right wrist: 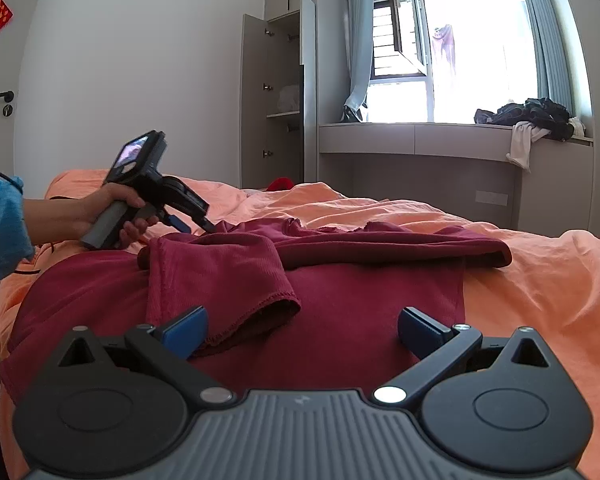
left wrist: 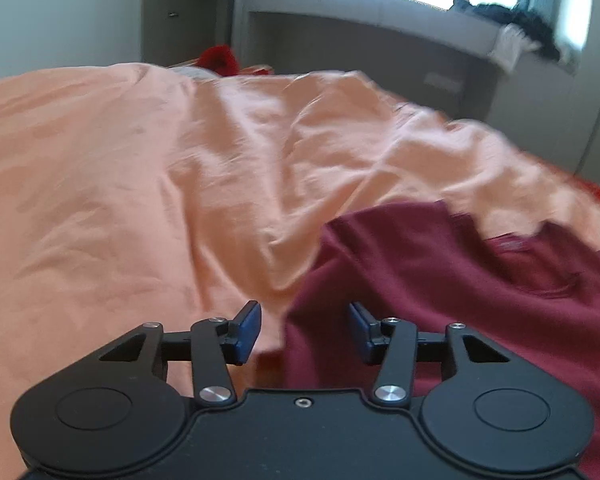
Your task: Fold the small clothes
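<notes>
A dark red long-sleeved top lies on the orange bed cover, with one sleeve folded across its body. In the left wrist view the top fills the lower right. My left gripper is open and empty, over the top's left edge. In the right wrist view the left gripper is held by a hand at the far left edge of the top. My right gripper is open wide and empty, just above the near hem of the top.
The orange cover is wrinkled across the bed. A grey window bench carries a pile of dark clothes. An open grey wardrobe stands beyond the bed. A red item lies past the far bed edge.
</notes>
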Motion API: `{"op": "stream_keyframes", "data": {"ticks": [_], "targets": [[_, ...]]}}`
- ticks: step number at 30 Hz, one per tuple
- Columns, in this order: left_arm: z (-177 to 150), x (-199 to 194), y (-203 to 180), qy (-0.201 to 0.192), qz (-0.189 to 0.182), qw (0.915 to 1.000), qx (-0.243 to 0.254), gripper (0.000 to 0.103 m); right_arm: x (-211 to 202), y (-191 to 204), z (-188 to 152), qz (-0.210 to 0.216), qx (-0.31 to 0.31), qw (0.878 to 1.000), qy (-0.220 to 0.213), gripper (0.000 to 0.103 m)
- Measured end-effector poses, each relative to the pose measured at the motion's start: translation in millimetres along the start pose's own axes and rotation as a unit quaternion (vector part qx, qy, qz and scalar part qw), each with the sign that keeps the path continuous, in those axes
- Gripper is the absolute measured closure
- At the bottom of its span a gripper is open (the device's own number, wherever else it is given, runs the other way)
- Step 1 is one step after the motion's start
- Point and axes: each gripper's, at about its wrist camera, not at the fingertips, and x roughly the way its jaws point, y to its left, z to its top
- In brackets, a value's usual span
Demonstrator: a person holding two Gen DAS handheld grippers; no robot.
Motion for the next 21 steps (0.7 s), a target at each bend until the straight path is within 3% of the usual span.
{"op": "stream_keyframes", "data": {"ticks": [3,6,7,14,19,21], "targets": [[1.6,17.6,11.3,0.032,0.050,0.9977,-0.034,0.060,-1.4,-0.8,0.1,-0.001,0.001,1.000,0.001,0.000],[1.5,15.2,21.7,0.034,0.061,0.9956,-0.062,0.071,-4.0,-1.0,-0.2,-0.005,-0.001,1.000,0.001,0.000],[1.5,11.7,21.9,0.035,0.063,0.9954,-0.062,0.070,-5.2,-1.3,-0.3,-0.006,-0.001,1.000,0.001,0.000],[-6.9,-54.2,15.7,-0.012,0.039,0.9985,-0.038,0.047,-14.4,-3.0,0.0,-0.015,-0.007,1.000,-0.004,0.000],[-34.9,-117.7,4.2,-0.047,0.019,0.9987,-0.008,0.037,-27.7,1.4,0.3,-0.022,-0.014,1.000,-0.015,0.000],[-50.8,-144.9,-1.9,-0.062,0.007,0.9980,0.000,0.025,-34.3,5.8,-0.4,-0.022,-0.025,0.999,-0.017,0.000]]}}
